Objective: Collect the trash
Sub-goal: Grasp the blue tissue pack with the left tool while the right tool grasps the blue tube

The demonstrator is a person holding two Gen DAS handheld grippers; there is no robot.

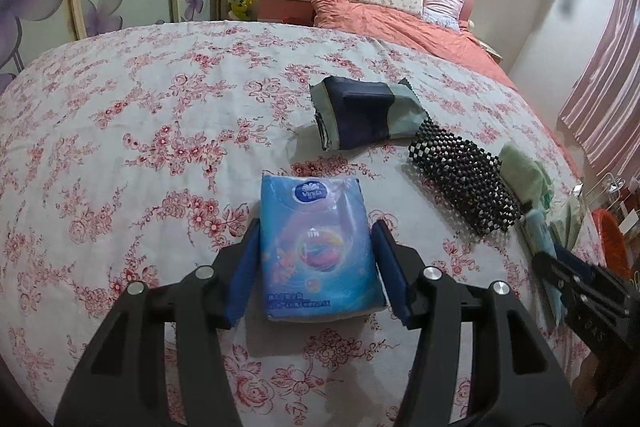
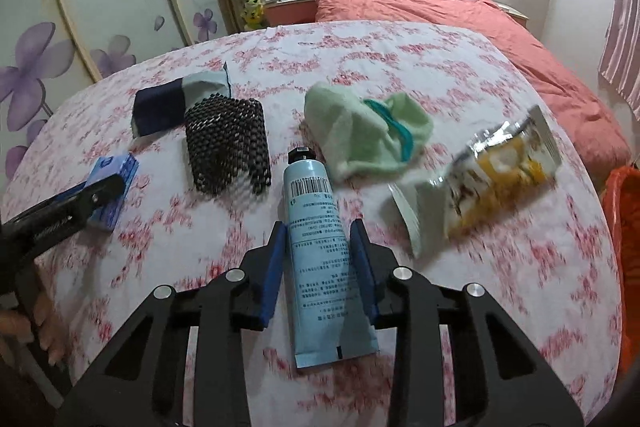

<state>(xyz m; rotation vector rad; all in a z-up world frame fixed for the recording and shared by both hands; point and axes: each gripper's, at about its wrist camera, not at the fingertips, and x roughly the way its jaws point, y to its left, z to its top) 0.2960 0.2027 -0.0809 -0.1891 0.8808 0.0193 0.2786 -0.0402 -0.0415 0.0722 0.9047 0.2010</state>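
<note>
Fingers [image 2: 362, 259] of the right gripper [image 2: 318, 259] are straddling the light, squashy tube [image 2: 320, 251] mid-body, contact unclear; left gripper [image 1: 316, 267] is clasping the soft tissue pack [image 1: 320, 247].

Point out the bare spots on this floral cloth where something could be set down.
Free: the floral cloth left of the tissue pack, and the far stretch toward the bed. Crowded: from the navy pouch across to the snack wrapper.
</note>
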